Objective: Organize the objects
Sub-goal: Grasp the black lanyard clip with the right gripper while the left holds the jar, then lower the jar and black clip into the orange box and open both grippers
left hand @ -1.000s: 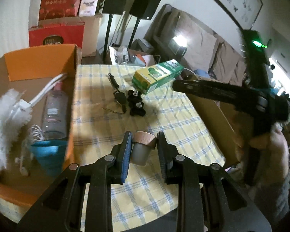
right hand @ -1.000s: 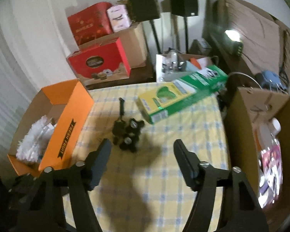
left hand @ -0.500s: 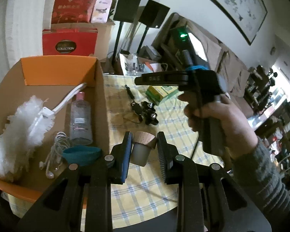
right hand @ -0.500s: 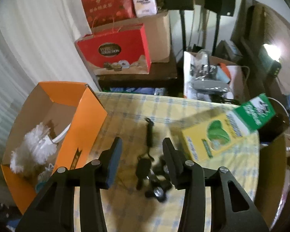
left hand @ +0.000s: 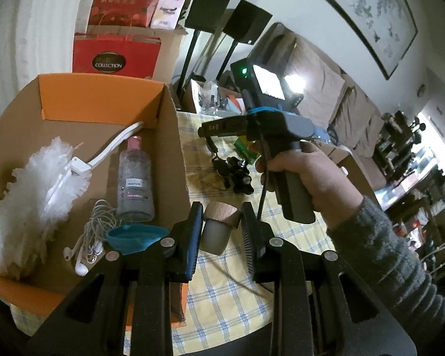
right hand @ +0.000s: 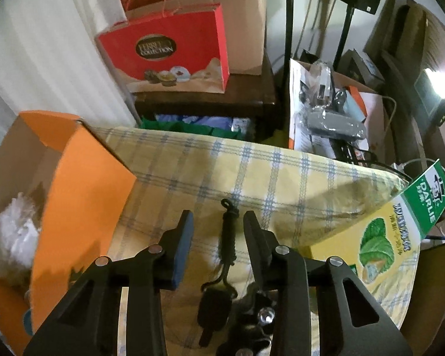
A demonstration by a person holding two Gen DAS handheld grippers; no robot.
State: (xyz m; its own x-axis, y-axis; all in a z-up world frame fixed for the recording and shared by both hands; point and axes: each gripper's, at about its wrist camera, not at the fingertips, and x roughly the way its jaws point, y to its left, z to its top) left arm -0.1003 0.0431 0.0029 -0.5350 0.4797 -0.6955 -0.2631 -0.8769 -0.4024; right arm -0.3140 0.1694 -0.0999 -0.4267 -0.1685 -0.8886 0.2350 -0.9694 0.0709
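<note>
Left wrist: left gripper [left hand: 219, 231] fingers clamp wood-lidded jar [left hand: 218, 230] beside orange box [left hand: 175, 154]; right gripper [right hand: 218, 231] fingers parted, straddling black cord [right hand: 228, 240] untouched.

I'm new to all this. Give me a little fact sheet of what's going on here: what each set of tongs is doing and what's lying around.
left tongs: shut on a frosted jar with wooden lid, beside the orange box
right tongs: open, over a black cord on the table
orange box: holds white duster, clear bottle, earphones, teal funnel
tablecloth: yellow with blue checks
also on table: green-and-yellow carton, black gadget cluster
</note>
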